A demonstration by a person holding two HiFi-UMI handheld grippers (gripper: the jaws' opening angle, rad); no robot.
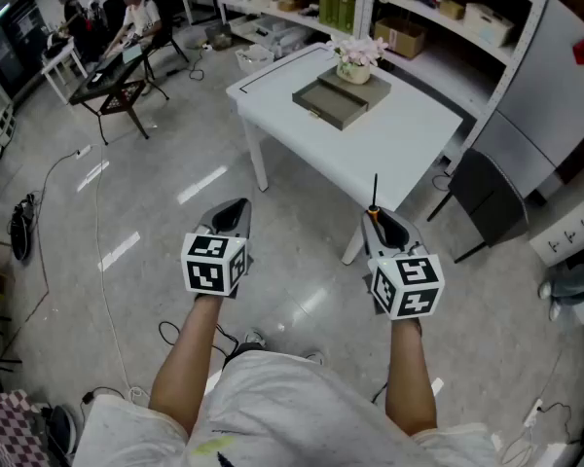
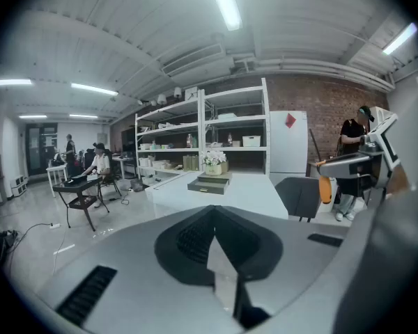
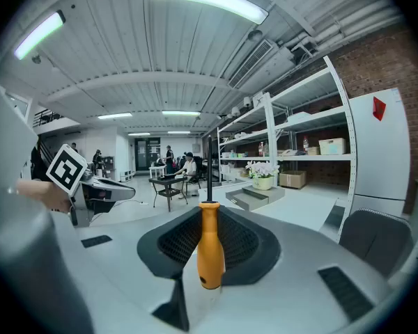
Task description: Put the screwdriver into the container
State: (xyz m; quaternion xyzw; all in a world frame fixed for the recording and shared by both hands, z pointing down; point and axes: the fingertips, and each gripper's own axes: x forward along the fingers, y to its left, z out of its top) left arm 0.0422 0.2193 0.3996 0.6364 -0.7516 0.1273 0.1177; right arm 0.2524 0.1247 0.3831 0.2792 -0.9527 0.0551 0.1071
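My right gripper [image 1: 378, 216] is shut on a screwdriver with an orange handle [image 3: 210, 245]; its black shaft [image 1: 375, 191] points up and away toward the table. The left gripper [image 1: 235, 207] is held level beside it, jaws shut with nothing between them [image 2: 213, 245]. Both hang over the floor, short of the white table [image 1: 389, 144]. On that table lies the flat grey container [image 1: 331, 102], with a pot of pale flowers [image 1: 356, 59] just behind it. The container also shows in the left gripper view [image 2: 209, 184] and in the right gripper view [image 3: 254, 197].
A dark chair [image 1: 487, 198] stands by the table's right corner. Shelves with boxes [image 1: 389, 13] line the back, and a white cabinet [image 1: 555, 95] stands at right. People sit at desks [image 1: 127, 27] far left. Cables [image 1: 63, 163] trail across the glossy floor.
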